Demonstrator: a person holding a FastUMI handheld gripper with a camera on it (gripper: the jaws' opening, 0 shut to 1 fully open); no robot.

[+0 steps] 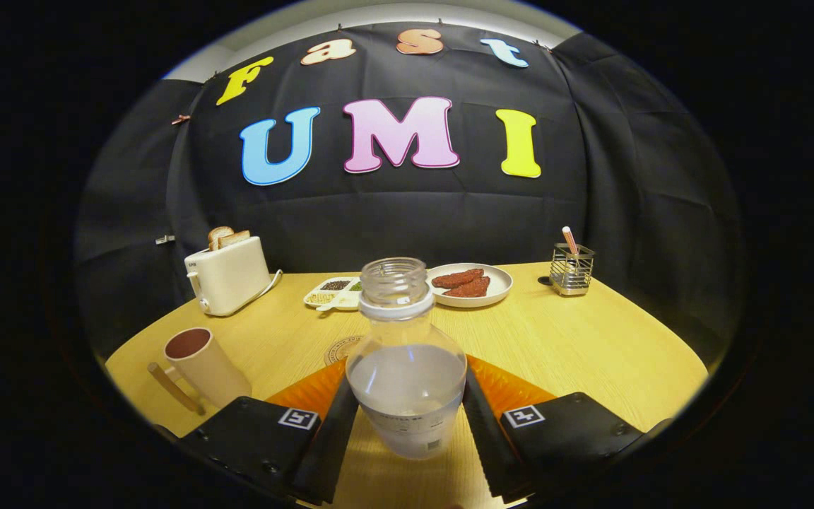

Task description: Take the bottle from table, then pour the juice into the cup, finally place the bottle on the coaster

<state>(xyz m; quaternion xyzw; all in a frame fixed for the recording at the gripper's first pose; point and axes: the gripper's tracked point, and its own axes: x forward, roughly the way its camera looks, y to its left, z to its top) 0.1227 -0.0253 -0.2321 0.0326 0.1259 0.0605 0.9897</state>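
Here the bottle [405, 367], uncapped and upright, sits clamped between both fingers of the gripper [405, 417], about half full of pale liquid. The coaster [342, 348] lies partly hidden just behind it, and the cup [203, 364] stands nearby on the table [591, 339]. Judging by this, the grasp is made; pouring and placing remain.

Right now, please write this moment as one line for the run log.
gripper: shut on bottle | bottle: upright, uncapped | cup: beside fingers | coaster: behind bottle
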